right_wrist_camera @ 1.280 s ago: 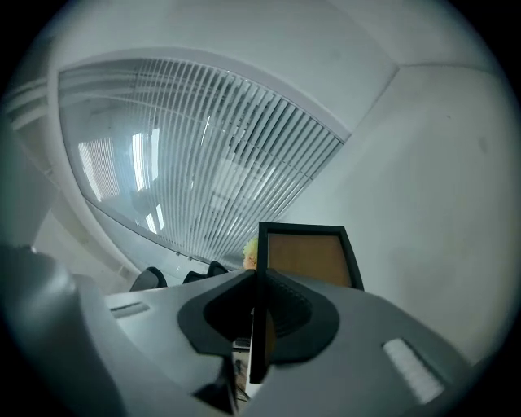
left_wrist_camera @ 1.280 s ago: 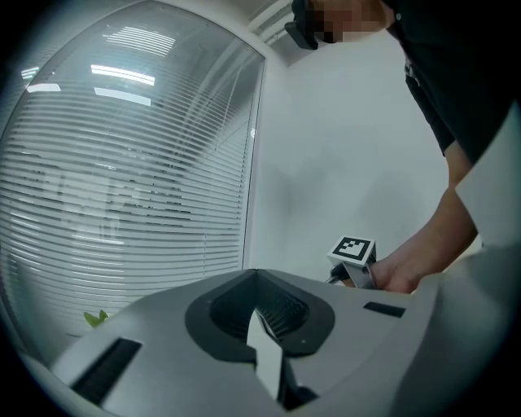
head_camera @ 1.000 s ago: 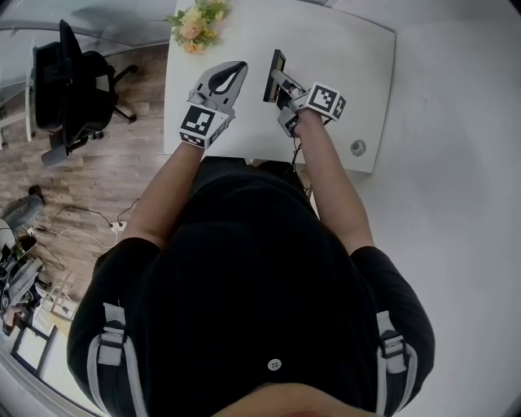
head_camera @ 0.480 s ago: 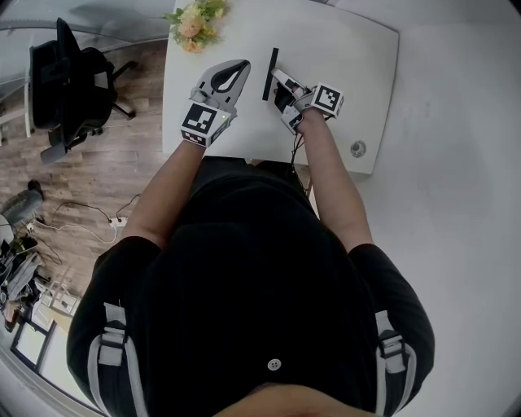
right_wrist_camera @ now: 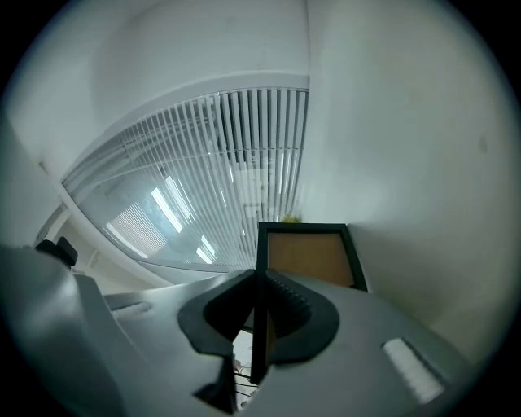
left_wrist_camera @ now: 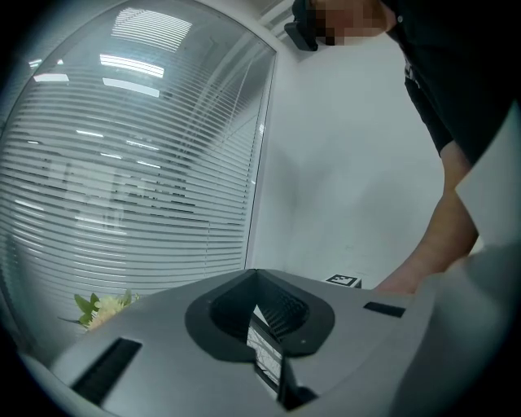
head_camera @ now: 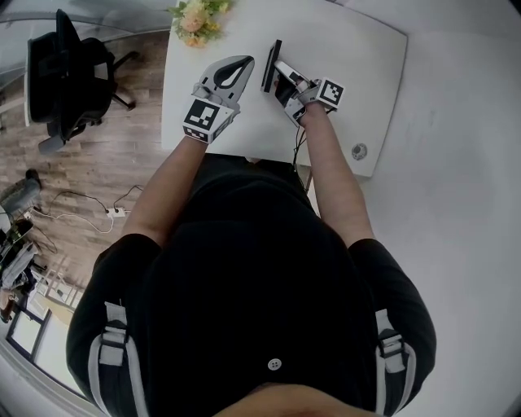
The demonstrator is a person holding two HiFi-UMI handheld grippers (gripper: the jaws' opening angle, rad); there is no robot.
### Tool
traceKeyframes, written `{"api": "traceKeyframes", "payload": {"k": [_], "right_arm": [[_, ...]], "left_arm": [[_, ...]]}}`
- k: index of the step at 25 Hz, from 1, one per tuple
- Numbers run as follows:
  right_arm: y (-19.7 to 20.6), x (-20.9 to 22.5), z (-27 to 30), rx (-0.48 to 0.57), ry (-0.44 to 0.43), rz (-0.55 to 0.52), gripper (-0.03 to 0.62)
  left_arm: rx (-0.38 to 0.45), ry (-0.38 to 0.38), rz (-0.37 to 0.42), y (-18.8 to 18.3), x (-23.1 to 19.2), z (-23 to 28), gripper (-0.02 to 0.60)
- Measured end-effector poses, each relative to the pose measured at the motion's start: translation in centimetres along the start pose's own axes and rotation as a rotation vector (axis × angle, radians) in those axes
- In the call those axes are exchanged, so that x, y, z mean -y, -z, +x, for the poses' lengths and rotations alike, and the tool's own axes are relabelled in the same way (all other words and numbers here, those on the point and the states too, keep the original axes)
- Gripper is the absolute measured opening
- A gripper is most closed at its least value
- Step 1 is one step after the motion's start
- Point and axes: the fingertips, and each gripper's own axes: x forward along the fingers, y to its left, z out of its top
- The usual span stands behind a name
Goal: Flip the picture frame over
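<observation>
The picture frame [head_camera: 270,65] is black and stands on its edge on the white table [head_camera: 358,57], seen as a thin dark strip in the head view. My right gripper [head_camera: 279,68] is shut on its near edge from the right. In the right gripper view the frame [right_wrist_camera: 313,257] shows a brown panel, and its edge runs between the jaws of the right gripper [right_wrist_camera: 259,282]. My left gripper [head_camera: 246,62] hovers just left of the frame, shut on nothing and apart from it. In its own view the left gripper [left_wrist_camera: 255,278] has its jaws together.
A bunch of flowers [head_camera: 195,18] sits at the table's far left corner, also in the left gripper view [left_wrist_camera: 99,308]. A round grommet [head_camera: 359,151] lies near the table's right front. An office chair [head_camera: 69,77] stands on the wood floor to the left.
The right gripper rolled, and the frame went from a tilt with its face showing to standing on edge, closer to the left gripper. The left gripper hardly moved.
</observation>
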Motion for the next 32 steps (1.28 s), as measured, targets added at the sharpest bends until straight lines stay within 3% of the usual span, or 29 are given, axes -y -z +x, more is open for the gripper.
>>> {"api": "traceKeyframes", "payload": {"k": [12, 20, 30, 32], "right_arm": [[0.3, 0.3, -0.2, -0.011, -0.182, 0.095, 0.051], [0.9, 0.8, -1.2, -0.014, -0.236, 0.134, 0.051], [0.7, 1.1, -1.7, -0.003, -0.171, 0.062, 0.051], [0.4, 0.9, -2.2, 0.009, -0.160, 0.038, 0.079]], "left_arm": [[0.012, -0.006, -0.015, 0.6, -0.2, 0.4, 0.005], [0.034, 0.018, -0.012, 0.0, 0.8, 0.8, 0.005], [0.038, 0.020, -0.011, -0.4, 1.1, 0.4, 0.005], [0.038, 0.021, -0.010, -0.6, 1.2, 0.2, 0.005]]}}
